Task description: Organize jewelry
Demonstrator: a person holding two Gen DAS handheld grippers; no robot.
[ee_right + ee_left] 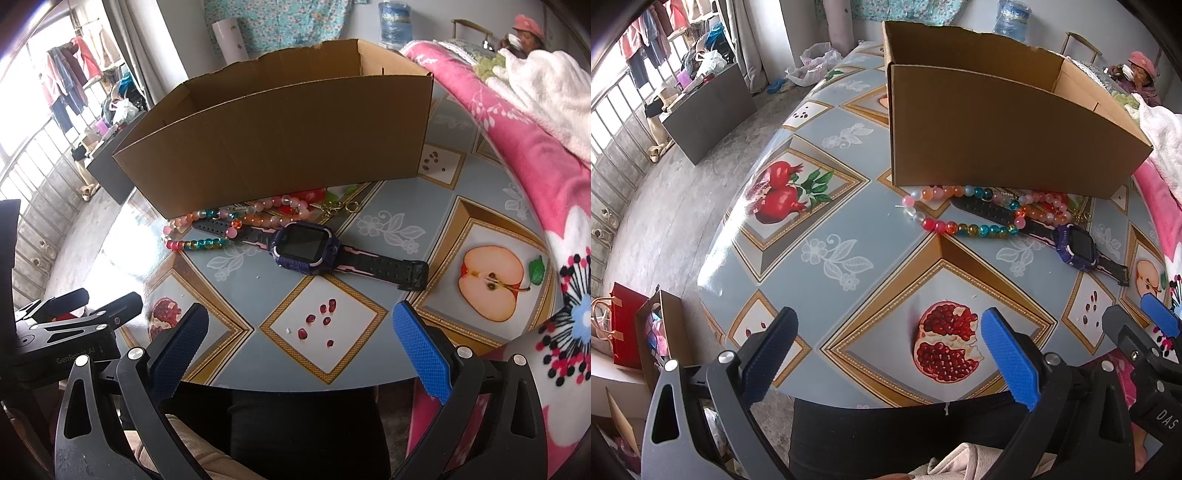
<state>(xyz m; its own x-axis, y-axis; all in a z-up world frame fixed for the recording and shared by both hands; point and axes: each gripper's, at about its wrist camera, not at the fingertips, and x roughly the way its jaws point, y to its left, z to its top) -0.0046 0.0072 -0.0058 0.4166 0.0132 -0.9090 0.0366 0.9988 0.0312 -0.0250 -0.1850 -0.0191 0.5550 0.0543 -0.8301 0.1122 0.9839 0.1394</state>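
Observation:
An open cardboard box (997,129) (280,144) stands on the table. In front of it lie strings of coloured beads (964,218) (207,236), a purple watch with a black strap (1075,245) (306,247) and small gold pieces (343,208). The beads partly overlap the watch strap. My left gripper (886,354) is open and empty over the table's near edge, well short of the jewelry. My right gripper (297,350) is open and empty, also at the near edge, with the watch straight ahead. What is inside the box is hidden.
The tablecloth (849,236) is glossy with fruit prints. A pink blanket (517,147) lies along the right side. A person (524,35) sits at the far right. A dark low table (709,107) and bags (628,332) stand on the floor to the left.

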